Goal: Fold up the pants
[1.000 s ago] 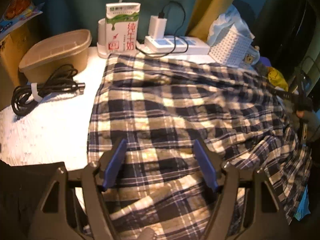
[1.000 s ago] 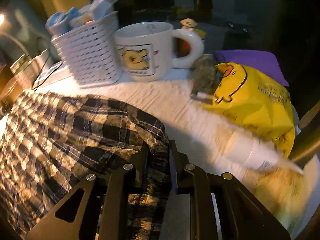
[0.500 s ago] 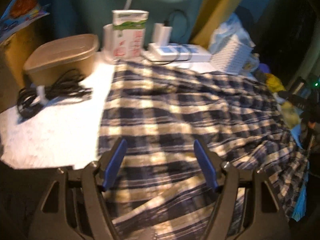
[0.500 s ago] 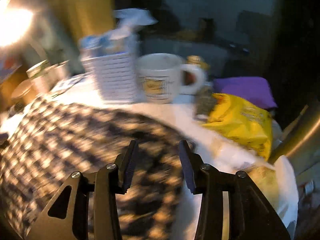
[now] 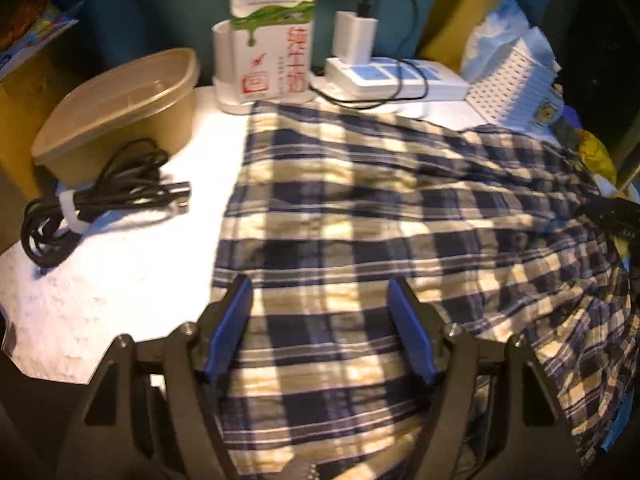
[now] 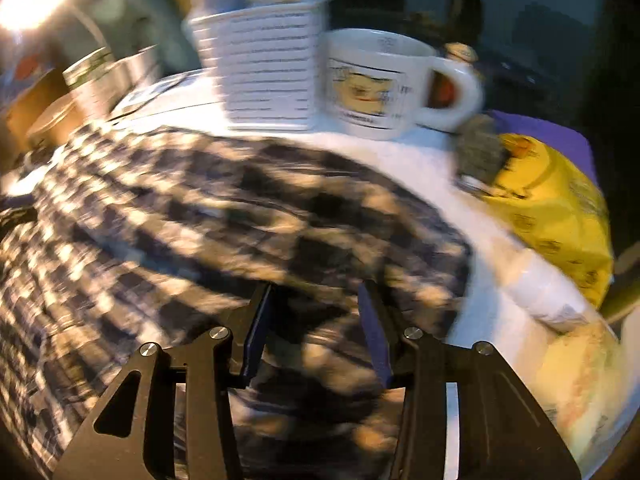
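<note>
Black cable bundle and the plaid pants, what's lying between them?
Nothing: in the left wrist view only bare white tabletop separates the cable bundle from the plaid pants.

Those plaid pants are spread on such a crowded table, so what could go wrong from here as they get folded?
Three things, possibly. The plaid pants lie close to the mug and white basket, so a swinging fold might knock them. Their far edge reaches the milk carton and the power strip, whose cable could snag. Both the left gripper and right gripper are open above the cloth, and one side droops over the table edge, so the pants might slide.
</note>
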Demonstrator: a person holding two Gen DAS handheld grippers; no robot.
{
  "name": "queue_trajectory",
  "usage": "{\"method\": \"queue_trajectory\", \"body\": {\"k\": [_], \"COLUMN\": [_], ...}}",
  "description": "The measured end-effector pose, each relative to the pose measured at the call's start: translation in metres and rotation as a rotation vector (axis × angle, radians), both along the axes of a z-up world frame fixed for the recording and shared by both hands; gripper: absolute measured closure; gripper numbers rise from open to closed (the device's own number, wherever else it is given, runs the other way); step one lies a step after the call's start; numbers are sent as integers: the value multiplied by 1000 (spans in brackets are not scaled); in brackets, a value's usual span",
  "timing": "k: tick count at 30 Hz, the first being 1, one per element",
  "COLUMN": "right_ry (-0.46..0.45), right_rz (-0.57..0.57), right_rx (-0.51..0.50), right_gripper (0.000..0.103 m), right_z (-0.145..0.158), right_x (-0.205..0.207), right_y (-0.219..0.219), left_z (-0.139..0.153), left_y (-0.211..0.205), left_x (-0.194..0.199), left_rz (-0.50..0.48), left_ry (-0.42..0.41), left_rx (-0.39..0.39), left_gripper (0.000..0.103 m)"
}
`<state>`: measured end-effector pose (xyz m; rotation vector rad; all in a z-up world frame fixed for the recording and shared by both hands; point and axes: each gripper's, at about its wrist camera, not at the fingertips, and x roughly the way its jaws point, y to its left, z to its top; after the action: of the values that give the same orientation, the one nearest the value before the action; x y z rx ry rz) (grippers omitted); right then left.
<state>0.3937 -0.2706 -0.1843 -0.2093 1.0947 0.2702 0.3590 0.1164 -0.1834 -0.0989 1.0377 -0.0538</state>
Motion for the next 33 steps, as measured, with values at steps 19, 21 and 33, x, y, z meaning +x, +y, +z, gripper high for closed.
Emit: {"method": "queue_trajectory", "body": {"k": [19,21,33], "right_ry": [-13,-24,-112], "right_rz": [91,89,115], "right_rx": [-27,-25,-36], "right_gripper": [58,58,58], "right_z": [-9,-9,27], "right_x": [69,76,43], "right_y": [42,42,62], "left_z": [-4,-5,38], "left_y": [-40,-43,-39], "left_x": [91,96,58], "left_rz": [-163,-168,-123], "left_ry": [62,46,-49], "left_rx": [45,73,69], "left_gripper": [32,32,32]}}
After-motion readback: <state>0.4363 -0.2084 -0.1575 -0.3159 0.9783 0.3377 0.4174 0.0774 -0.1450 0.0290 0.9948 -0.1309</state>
